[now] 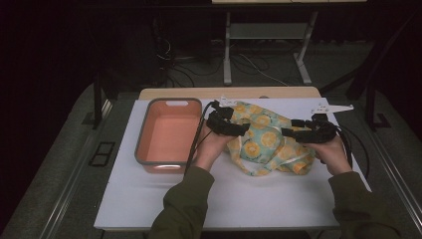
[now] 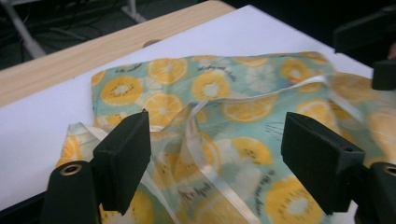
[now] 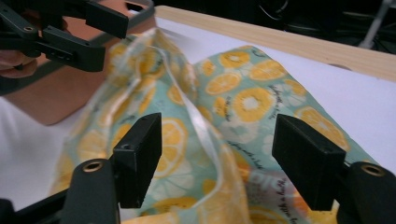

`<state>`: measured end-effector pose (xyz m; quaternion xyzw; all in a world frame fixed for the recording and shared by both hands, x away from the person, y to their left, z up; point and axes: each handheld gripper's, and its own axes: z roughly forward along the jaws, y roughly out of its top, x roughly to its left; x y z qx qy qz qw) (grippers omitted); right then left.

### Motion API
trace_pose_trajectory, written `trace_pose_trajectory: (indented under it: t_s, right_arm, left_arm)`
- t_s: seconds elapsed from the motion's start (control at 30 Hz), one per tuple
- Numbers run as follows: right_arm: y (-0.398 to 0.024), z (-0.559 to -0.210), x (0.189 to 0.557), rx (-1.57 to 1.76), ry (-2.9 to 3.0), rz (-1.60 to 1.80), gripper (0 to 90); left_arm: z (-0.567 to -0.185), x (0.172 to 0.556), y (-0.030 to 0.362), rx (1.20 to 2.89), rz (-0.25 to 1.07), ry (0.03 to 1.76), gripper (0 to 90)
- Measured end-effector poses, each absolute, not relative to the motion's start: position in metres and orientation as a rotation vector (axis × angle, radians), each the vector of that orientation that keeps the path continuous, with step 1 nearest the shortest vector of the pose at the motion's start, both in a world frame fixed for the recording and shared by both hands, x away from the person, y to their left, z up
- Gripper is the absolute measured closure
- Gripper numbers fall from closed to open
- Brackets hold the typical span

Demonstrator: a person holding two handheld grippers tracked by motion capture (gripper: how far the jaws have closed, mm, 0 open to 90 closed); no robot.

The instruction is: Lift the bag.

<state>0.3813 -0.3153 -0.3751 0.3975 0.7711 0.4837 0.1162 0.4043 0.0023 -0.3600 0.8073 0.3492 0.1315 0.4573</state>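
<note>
Your cloth (image 1: 266, 142) lies bunched on the desk (image 1: 149, 199), just right of the tub (image 1: 166, 132), likely so it can go in there; your left gripper (image 1: 238, 128) and right gripper (image 1: 291, 132) hang over it from both sides; both sets of fingers stand wide apart, holding nothing.

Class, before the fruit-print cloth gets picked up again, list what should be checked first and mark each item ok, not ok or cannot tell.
1. Left tongs open over the cloth: ok.
2. Right tongs open, nothing pinched: ok.
3. Cloth lying flat: not ok, it is bunched.
4. Orange tub free of the cloth: ok.
5. Cloth wholly on the white board: ok.
6. Cables clear of the cloth: cannot tell.
</note>
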Motion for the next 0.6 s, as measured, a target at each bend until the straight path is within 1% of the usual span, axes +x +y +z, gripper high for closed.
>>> trace_pose_trajectory:
  t_s: [0.27,0.37,0.47,0.6]
  right_arm:
    - [-0.307,-0.364,0.355,1.054,2.310,1.480,28.9]
    - [-0.303,-0.365,0.344,1.020,2.331,1.496,27.5]
    - [-0.300,-0.367,0.334,0.989,2.347,1.510,26.1]
    - [-0.295,-0.371,0.320,0.943,2.368,1.514,25.5]
  left_arm:
    - [-0.350,0.368,0.032,1.972,0.295,0.732,21.1]
    - [-0.348,0.353,0.046,1.959,0.274,0.696,20.2]
    - [-0.348,0.337,0.061,1.935,0.282,0.655,19.9]
    - [-0.352,0.321,0.083,1.920,0.275,0.639,16.9]
